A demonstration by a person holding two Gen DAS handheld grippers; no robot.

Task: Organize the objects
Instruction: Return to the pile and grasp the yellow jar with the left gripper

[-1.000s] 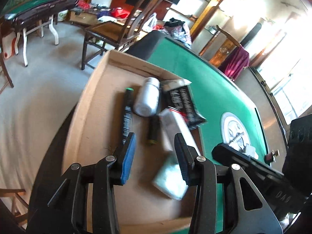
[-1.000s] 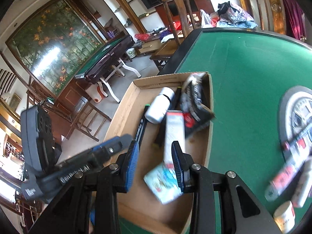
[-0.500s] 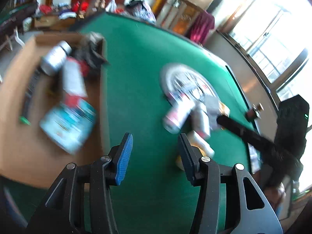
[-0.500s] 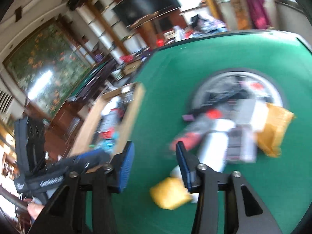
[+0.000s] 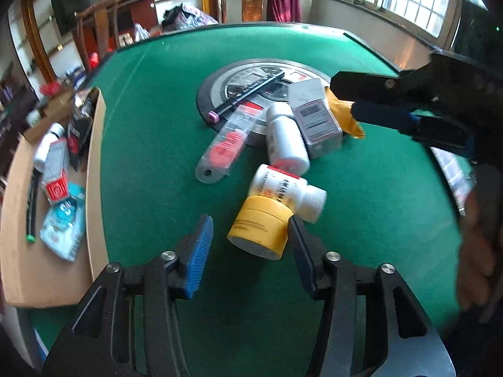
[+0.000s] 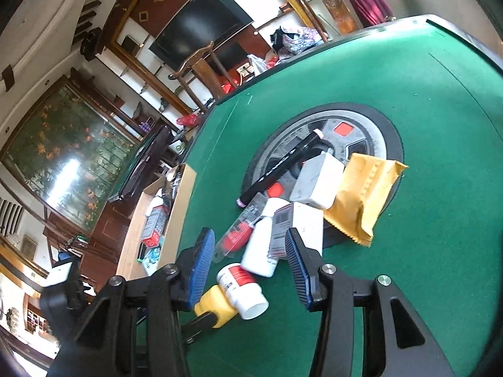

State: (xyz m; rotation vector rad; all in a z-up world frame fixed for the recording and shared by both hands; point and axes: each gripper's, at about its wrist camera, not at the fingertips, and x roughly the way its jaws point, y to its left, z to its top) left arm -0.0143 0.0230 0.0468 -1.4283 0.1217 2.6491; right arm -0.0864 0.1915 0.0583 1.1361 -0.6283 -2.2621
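straddling yellow jar [image 5: 257, 231], perhaps touching

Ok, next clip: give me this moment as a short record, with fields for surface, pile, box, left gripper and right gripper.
surface: green table
pile: yellow jar, two white bottles, grey box, black marker, clear tube, yellow pouch
box: cardboard box at the table's left edge, already holding several items
left gripper: jaws have just been opening; yellow jar between them, right pad at its side, left pad apart
right gripper: open above the pile, holding nothing
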